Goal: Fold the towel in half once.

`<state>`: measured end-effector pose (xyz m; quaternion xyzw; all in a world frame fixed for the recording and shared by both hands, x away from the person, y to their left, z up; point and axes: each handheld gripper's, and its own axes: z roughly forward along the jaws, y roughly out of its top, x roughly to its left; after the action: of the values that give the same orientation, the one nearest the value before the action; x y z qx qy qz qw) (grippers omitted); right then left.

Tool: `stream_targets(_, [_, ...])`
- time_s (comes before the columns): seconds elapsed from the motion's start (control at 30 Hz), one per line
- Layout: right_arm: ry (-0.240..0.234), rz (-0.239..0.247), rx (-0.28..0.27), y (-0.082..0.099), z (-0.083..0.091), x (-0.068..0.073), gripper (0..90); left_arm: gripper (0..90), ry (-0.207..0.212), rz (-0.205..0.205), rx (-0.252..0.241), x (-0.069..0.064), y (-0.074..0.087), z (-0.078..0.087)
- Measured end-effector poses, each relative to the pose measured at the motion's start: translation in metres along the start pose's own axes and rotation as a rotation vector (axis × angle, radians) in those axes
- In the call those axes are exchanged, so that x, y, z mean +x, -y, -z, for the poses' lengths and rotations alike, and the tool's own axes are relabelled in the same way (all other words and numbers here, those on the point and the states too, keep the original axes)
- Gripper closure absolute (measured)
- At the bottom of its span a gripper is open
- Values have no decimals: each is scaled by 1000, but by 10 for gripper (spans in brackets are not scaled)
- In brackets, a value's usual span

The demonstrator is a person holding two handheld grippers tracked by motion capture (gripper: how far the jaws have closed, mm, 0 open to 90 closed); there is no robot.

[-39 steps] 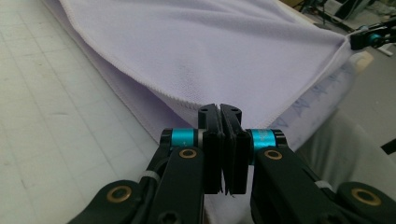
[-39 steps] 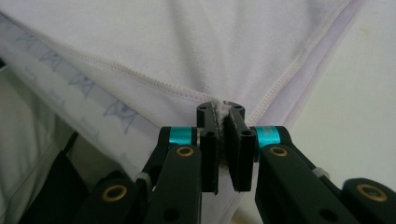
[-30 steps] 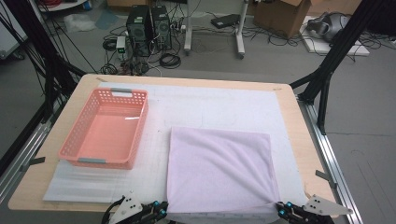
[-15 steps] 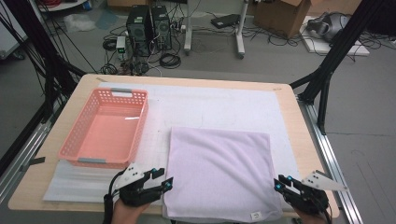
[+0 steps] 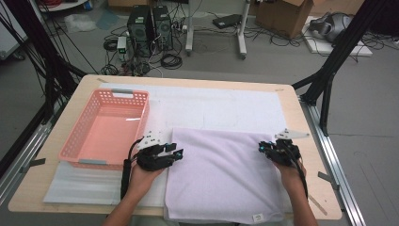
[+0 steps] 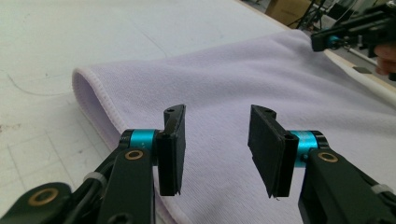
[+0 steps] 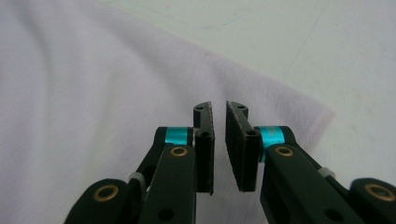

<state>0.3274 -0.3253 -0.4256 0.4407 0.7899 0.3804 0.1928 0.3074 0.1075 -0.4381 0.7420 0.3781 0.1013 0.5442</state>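
Note:
A folded lilac towel (image 5: 226,174) lies flat on the white mat, reaching the table's near edge. My left gripper (image 5: 178,154) hovers at the towel's left edge, pointing right. In the left gripper view its jaws (image 6: 215,140) stand apart over the towel (image 6: 233,74); they have just been closing a little, with nothing between them. My right gripper (image 5: 261,148) hovers over the towel's right side. Its jaws (image 7: 219,140) have just closed to a thin slit above the cloth (image 7: 93,70), with nothing in it. The right gripper (image 6: 345,35) also appears far off in the left gripper view.
An empty pink plastic basket (image 5: 75,125) stands at the left of the table, close beside my left hand. The white mat (image 5: 221,106) stretches beyond the towel toward the far edge. A small label (image 5: 257,217) marks the towel's near right corner.
Both grippers have left the towel's near corners and moved away from the person along its two sides. The left jaws have opened. The towel lies flat.

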Motion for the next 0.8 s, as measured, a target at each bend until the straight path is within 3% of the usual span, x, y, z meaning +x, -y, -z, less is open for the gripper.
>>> stream_targets(0.17, [37,8,63,-15,-35,-11,816,562,-20,15,-2,6,-4,-10])
stream_targets(0.23, [74,-3,84,-15,-42,-18,850,558,-36,15,25,9,-2,-14])
stream_targets(0.27, [99,-13,69,-15,-43,-21,874,553,-41,22,30,10,-2,-15])
stream_targets(0.33, [196,-4,77,-14,-43,-25,893,548,-55,35,28,13,-1,-16])
stream_targets(0.4, [265,-31,75,-13,-43,-31,893,539,-63,47,31,15,-1,-18])
stream_targets(0.43, [272,-34,73,-13,-43,-32,893,537,-72,58,40,15,0,-19])
stream_targets(0.5, [266,-69,64,-12,-39,-36,890,528,-77,58,53,17,0,-21])
stream_targets(0.57, [242,-92,27,-13,-32,-36,822,517,-89,68,51,17,0,-22])
stream_targets(0.67, [192,-98,-28,-12,-16,-34,744,493,-110,80,49,17,0,-22])
stream_targets(0.8, [119,-103,-33,-1,-1,-30,627,463,-134,75,54,15,0,-23])
